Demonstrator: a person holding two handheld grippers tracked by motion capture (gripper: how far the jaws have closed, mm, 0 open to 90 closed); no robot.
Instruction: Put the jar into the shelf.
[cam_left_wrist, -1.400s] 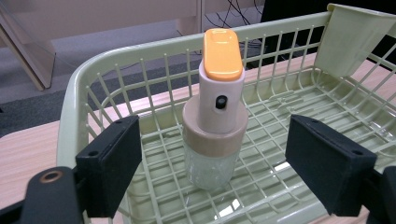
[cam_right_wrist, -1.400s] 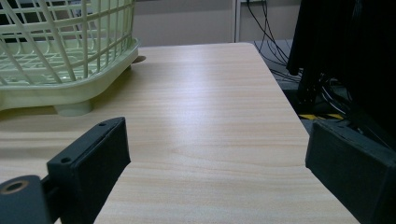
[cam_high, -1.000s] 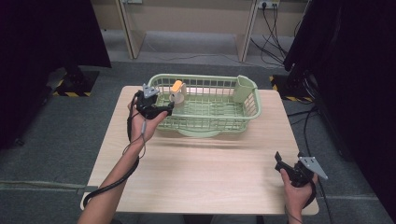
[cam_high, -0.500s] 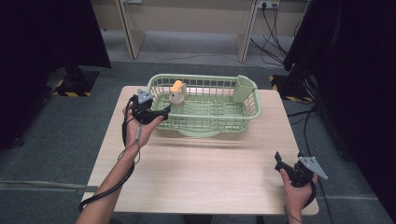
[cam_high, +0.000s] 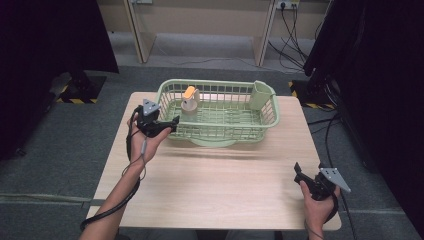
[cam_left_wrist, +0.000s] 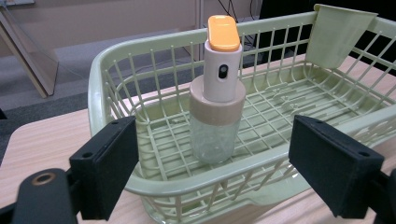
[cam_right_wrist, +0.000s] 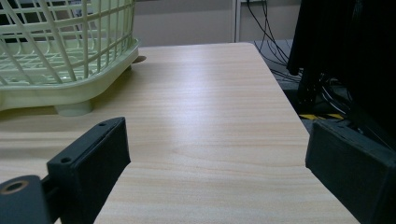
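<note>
The step in hand is judged to be the left gripper (cam_high: 172, 121) drawing clear of the spray bottle (cam_left_wrist: 217, 88), which stands upright in the basket (cam_left_wrist: 112, 60) at its 10 o'clock corner. The jaws are spread wide, holding nothing, outside the basket's rim. The right gripper (cam_high: 299, 172) rests open at the table's (cam_high: 225, 175) 5 o'clock; the next move is judged to need a fresh target.

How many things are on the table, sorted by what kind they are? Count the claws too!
Green basket: 1
Green cup holder clipped on the basket's corner: 1
Spray bottle with an orange cap, standing in the basket: 1
Claws: 2, the left claw and the right claw
Total: 5
</note>
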